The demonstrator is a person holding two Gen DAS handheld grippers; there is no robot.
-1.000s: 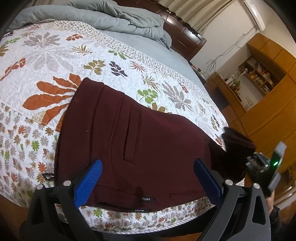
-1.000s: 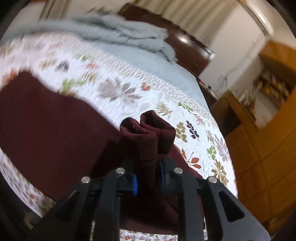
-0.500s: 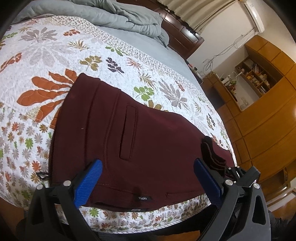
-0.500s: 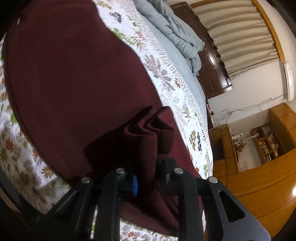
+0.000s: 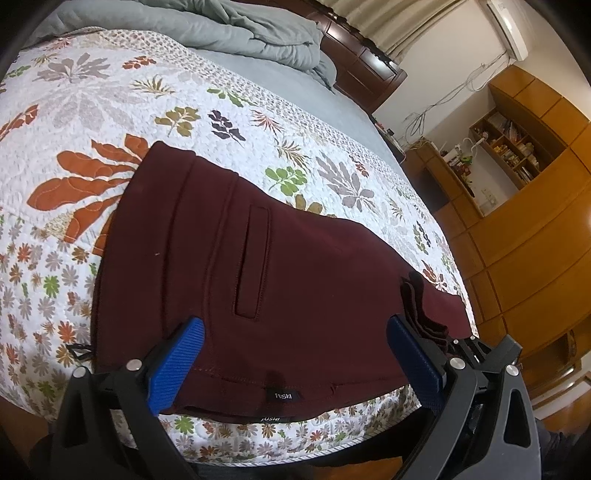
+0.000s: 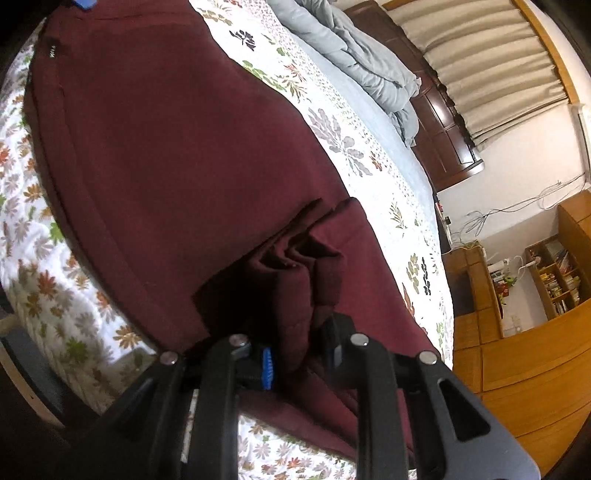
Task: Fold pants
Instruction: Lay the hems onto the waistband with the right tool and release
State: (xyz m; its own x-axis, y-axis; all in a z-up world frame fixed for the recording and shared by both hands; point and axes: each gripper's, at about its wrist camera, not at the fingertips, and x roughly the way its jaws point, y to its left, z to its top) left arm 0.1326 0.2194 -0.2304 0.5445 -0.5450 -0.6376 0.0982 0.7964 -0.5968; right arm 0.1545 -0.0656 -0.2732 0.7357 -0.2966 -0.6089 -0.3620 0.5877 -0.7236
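Left view: quilt with leaf print covers the bed; pants, maroon, lie flat across its near edge, waistband toward the camera, welt pocket facing up, label at the hem of the waist; left tongs spread wide above the waistband, blue pads clear of the cloth, pinching nothing; grey duvet bunched at the headboard; shelves at far right

Right view: pants run from upper left down to the tongs; right tongs pressed on a bunched fold of the leg ends, cloth filling the gap and standing up in pleats; curtain at upper right
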